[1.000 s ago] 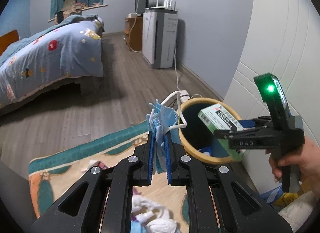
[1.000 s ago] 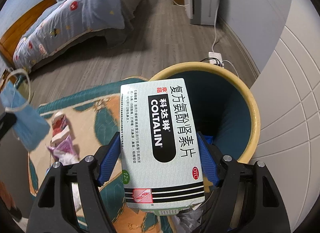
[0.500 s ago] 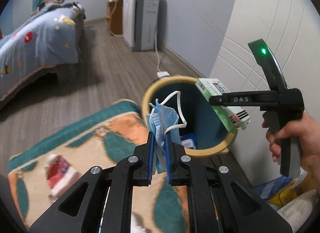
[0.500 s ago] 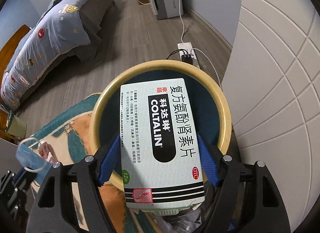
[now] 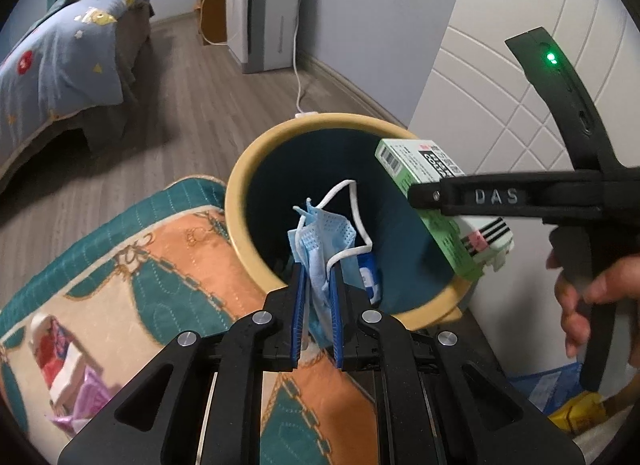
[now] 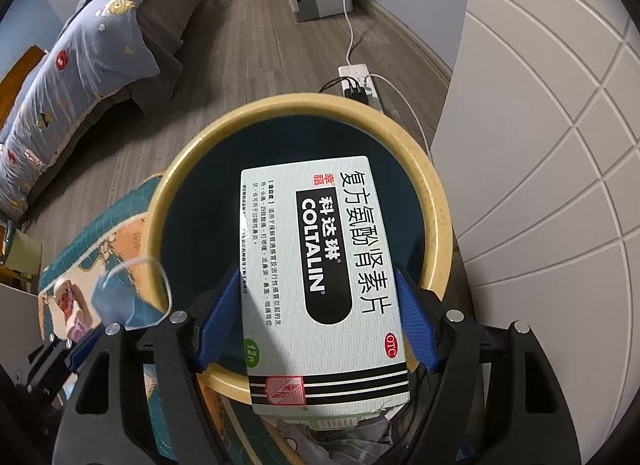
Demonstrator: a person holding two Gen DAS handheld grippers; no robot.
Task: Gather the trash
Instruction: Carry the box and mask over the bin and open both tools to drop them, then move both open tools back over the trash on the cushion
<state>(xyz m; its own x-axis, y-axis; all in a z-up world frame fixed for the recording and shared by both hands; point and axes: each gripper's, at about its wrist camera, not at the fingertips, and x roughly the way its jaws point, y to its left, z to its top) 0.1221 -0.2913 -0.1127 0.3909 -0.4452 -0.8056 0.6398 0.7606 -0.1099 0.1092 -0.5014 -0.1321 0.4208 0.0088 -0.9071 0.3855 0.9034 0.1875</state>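
Observation:
A round bin with a yellow rim [image 5: 256, 161] [image 6: 436, 193] and dark teal inside stands on the floor by a white panelled wall. My left gripper [image 5: 318, 265] is shut on a crumpled blue face mask [image 5: 324, 233] with white ear loops, held over the bin's near edge. My right gripper [image 6: 318, 293] is shut on a pale green medicine box [image 6: 320, 265] printed COLTALIN, hanging over the bin's mouth. In the left wrist view the same box [image 5: 424, 169] sits above the bin's right rim. In the right wrist view the mask [image 6: 116, 297] shows blurred at the left.
A teal and orange rug [image 5: 132, 265] lies left of the bin with wrappers [image 5: 68, 377] on it. A power strip [image 6: 358, 81] and cable lie behind the bin. A bed [image 5: 52, 61] stands at the left, a grey appliance [image 5: 264, 5] by the far wall. Something blue [image 5: 368, 277] lies inside the bin.
Both grippers have come closer to the bin and lower. The mask now hangs over the bin's near rim, and the box sits more squarely above the opening. Both grips are unchanged.

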